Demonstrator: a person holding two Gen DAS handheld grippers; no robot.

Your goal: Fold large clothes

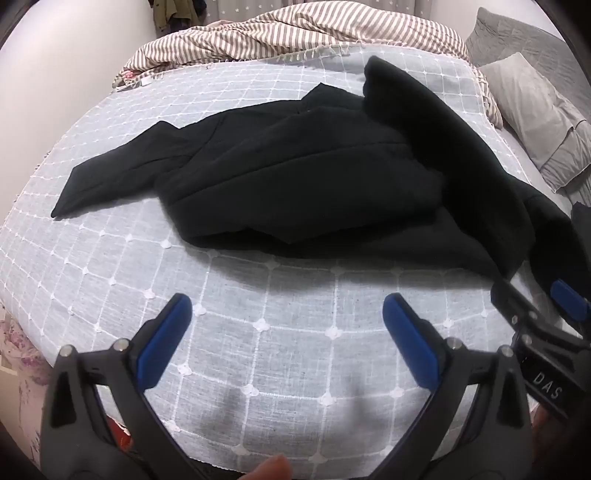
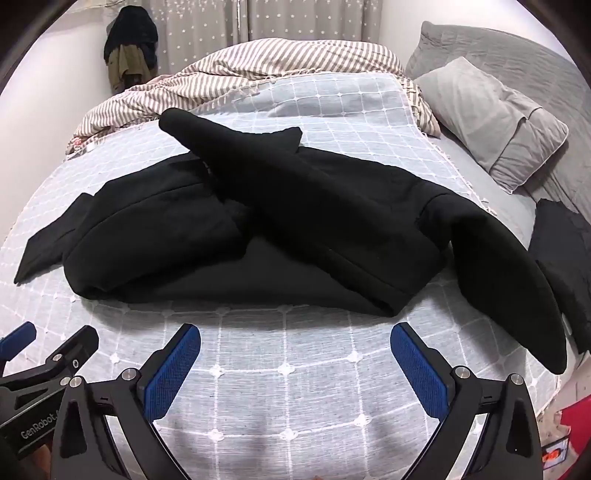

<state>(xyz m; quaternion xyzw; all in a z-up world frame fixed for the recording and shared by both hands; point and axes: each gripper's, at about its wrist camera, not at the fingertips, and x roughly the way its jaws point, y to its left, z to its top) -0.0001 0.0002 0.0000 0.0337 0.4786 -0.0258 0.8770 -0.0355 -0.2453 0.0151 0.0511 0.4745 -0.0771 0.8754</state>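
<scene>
Looking from the left wrist, the left gripper [image 1: 287, 314] is wide open with nothing in it, hanging over the bedspread [image 1: 258, 350]. Up at 12 o'clock from it lies the black coat [image 1: 295, 173], spread out and lumpy, with one sleeve [image 1: 107, 177] pointing to 9 o'clock. It looks thick, soft and a bit heavy, so it should flop and sag when lifted; the hem edge nearest the grippers looks like a good place to pinch. From the right wrist, the right gripper [image 2: 295, 350] is also wide open and empty, and the left one pokes in at 8 o'clock. The coat sits at 12 o'clock, and another sleeve [image 2: 517, 295] hangs down at 3 o'clock. A striped blanket [image 2: 277, 62] is bunched at the far end, a grey pillow [image 2: 491, 118] rests at 2 o'clock, and starry curtains [image 2: 295, 18] hang behind.
</scene>
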